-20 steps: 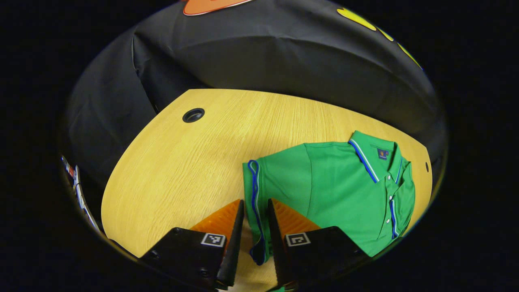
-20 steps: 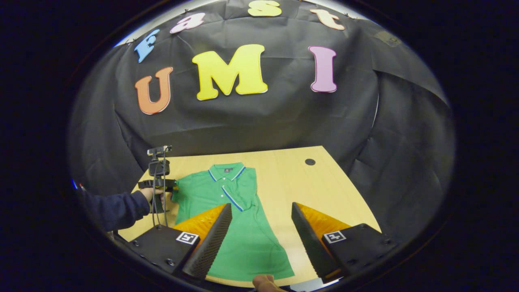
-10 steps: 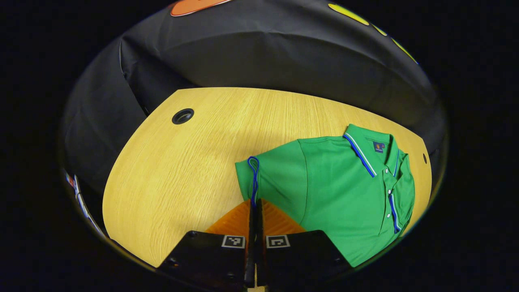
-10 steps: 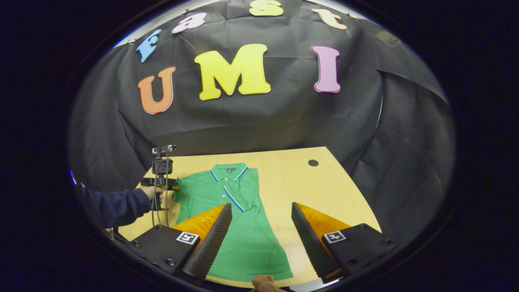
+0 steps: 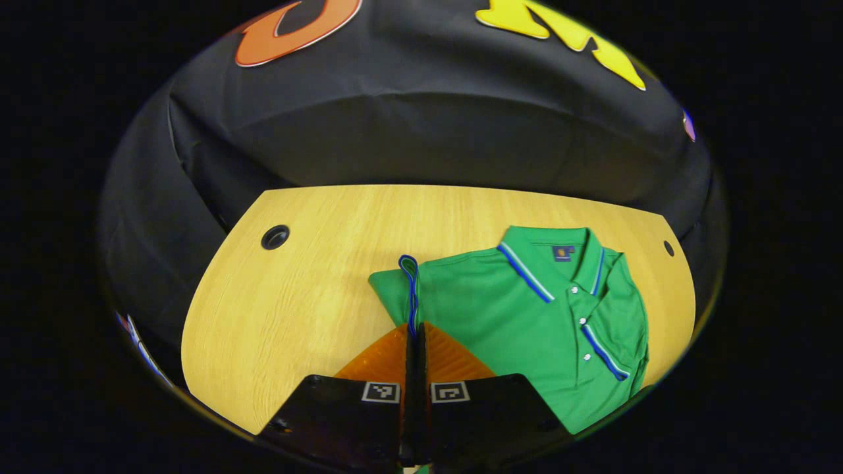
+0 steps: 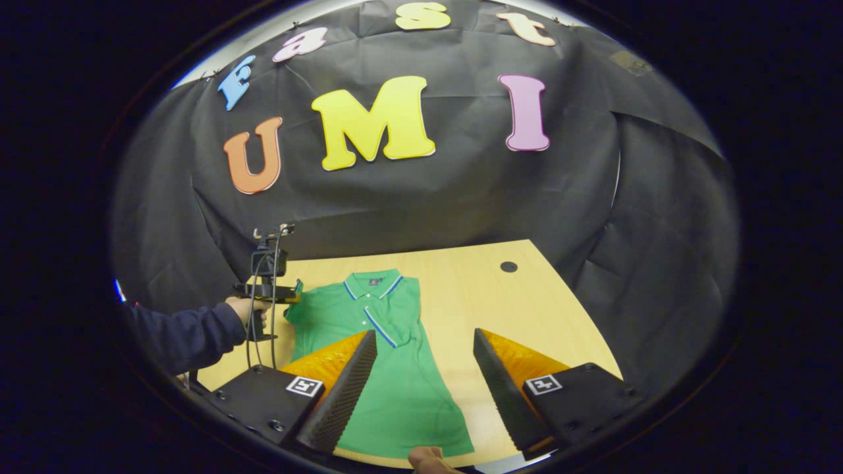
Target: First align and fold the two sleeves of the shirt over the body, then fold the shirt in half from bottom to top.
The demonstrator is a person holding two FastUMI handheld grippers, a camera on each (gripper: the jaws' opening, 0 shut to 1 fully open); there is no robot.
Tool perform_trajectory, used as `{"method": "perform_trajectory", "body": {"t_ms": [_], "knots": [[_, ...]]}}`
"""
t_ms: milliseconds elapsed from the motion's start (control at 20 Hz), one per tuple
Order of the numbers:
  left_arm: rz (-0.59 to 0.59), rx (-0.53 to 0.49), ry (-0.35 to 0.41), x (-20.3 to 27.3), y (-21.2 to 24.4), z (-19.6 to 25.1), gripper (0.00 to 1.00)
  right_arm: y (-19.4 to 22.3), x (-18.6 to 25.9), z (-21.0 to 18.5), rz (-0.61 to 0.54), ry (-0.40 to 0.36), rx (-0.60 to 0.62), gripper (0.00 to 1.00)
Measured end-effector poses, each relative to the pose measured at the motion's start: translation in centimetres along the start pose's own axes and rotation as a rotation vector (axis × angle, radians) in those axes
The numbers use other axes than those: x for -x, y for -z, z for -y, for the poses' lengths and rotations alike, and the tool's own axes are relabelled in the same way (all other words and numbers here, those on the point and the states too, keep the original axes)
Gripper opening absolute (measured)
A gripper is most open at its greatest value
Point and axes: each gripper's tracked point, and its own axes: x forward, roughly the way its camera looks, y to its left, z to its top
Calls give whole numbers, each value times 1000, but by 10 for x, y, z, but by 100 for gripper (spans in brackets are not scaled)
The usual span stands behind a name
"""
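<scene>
Your left gripper (image 5: 415,332) is clamped on the sleeve (image 5: 409,289) cuff, seemingly lifted. Your right gripper (image 6: 425,355) stands apart above the shirt (image 6: 388,368), its hem cut off.

light wooden table (image 5: 309,289), 2 round cable holes near its far corners, green polo shirt (image 5: 527,316) lying on it

Bare table (image 6: 527,309) lies right of the shirt (image 6: 388,368); the left hand-held gripper (image 6: 290,296) flanks its other side
</scene>
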Motion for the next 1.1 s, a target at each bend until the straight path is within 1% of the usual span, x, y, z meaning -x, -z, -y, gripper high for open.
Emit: {"method": "perform_trajectory", "body": {"t_ms": [150, 200, 250, 400, 450, 500, 550, 700, 800, 850, 900, 950, 1000, 1050, 1100], "knots": [[7, -58, 46, 4, -4, 39, 4, 2, 2, 7, -1, 3, 1, 95], [9, -76, 62, 5, -5, 53, 4, 4, 4, 11, -2, 7, 0, 93], [7, -93, 77, 4, -3, 67, 4, 5, 4, 14, -3, 10, -3, 96], [0, -155, 110, -1, 2, 105, 4, 11, 5, 26, -16, 28, -15, 96], [-3, -179, 112, -4, 5, 115, 4, 14, 4, 30, -23, 35, -21, 93], [-10, -203, 113, -7, 8, 122, 4, 17, 4, 34, -30, 39, -28, 96], [-24, -218, 130, -7, 15, 130, 4, 19, 4, 38, -36, 44, -33, 96], [-58, -230, 139, -8, 23, 144, 4, 26, 4, 48, -45, 56, -50, 95], [-99, -217, 187, -7, 29, 157, 5, 30, 3, 55, -53, 61, -64, 95], [-124, -210, 199, -4, 30, 160, 11, 31, 2, 58, -54, 64, -71, 95], [-135, -207, 204, -1, 29, 163, 12, 32, 2, 62, -56, 69, -76, 95], [-131, -207, 199, 4, 23, 162, 21, 33, 2, 64, -60, 69, -81, 95], [-124, -202, 198, 9, 15, 162, 34, 35, 2, 64, -65, 68, -85, 95], [-114, -192, 193, 18, 25, 161, 48, 37, 0, 65, -71, 66, -87, 95], [-99, -173, 196, 18, 26, 167, 65, 39, 0, 65, -75, 61, -85, 95]]}}
